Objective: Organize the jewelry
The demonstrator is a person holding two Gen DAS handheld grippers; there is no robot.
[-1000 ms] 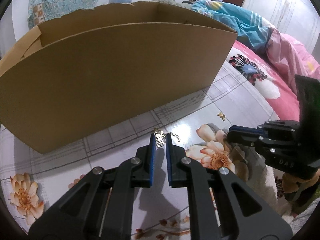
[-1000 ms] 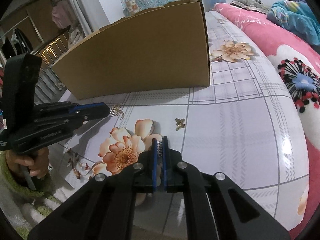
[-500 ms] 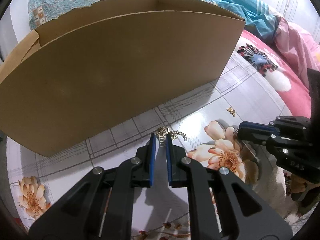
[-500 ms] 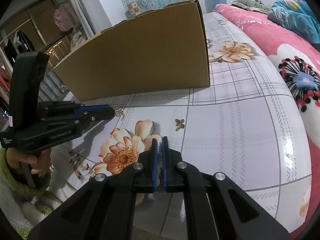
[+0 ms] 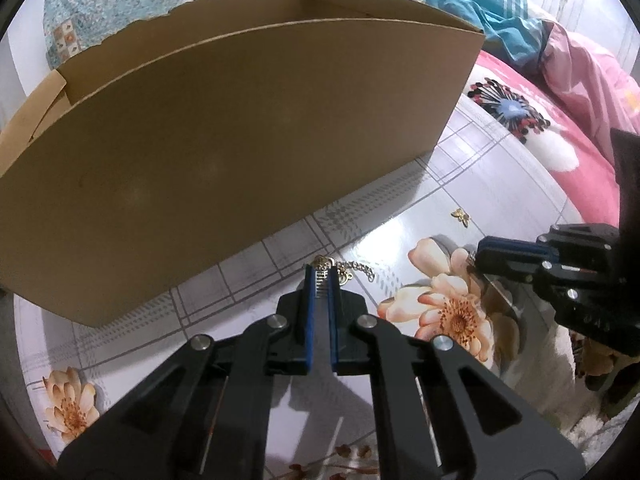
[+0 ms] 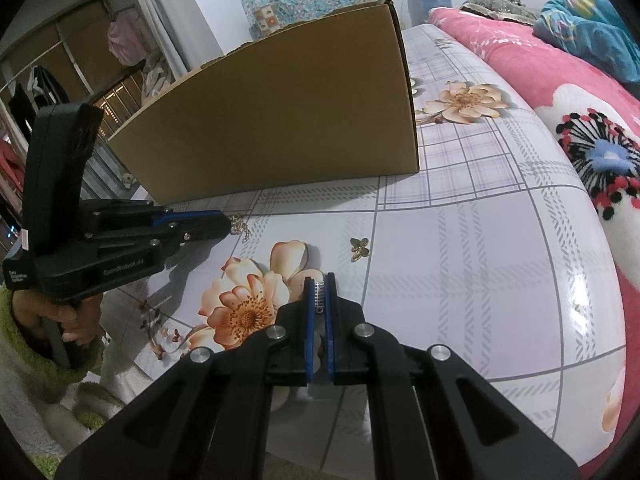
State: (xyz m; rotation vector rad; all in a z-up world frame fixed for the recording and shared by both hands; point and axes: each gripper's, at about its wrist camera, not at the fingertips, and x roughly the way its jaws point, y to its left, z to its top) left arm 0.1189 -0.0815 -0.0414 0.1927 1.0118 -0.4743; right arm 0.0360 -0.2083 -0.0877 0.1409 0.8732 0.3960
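Cardboard box (image 5: 240, 152): fills the upper left and centre of the left wrist view; open-topped, plain brown, standing on the floral tablecloth (image 5: 400, 220).
Left gripper (image 5: 321, 276): lower centre of its own view, pointing down at the cloth just in front of the box. The jaws are closing and stand very narrow, blue pads almost together. In the right wrist view the same tool (image 6: 226, 226) reaches in from the left edge, held by a hand (image 6: 74, 320) in a fuzzy green sleeve.
Gold chain (image 5: 352, 270): lies on the cloth at the left gripper's tips, its links trailing to the right; one end sits at the pads, but whether it is pinched I cannot tell. Also seen at the tips in the right wrist view (image 6: 240, 226).
Butterfly charm (image 5: 460, 216): small, gold, alone on the cloth right of centre, well apart from the chain.
Right gripper (image 6: 319, 296): lower centre of its own view, jaws narrow with nothing between them, over a printed peach flower; the charm (image 6: 359, 247) lies just beyond its tips.
Pink blanket (image 6: 560, 92): right edge.
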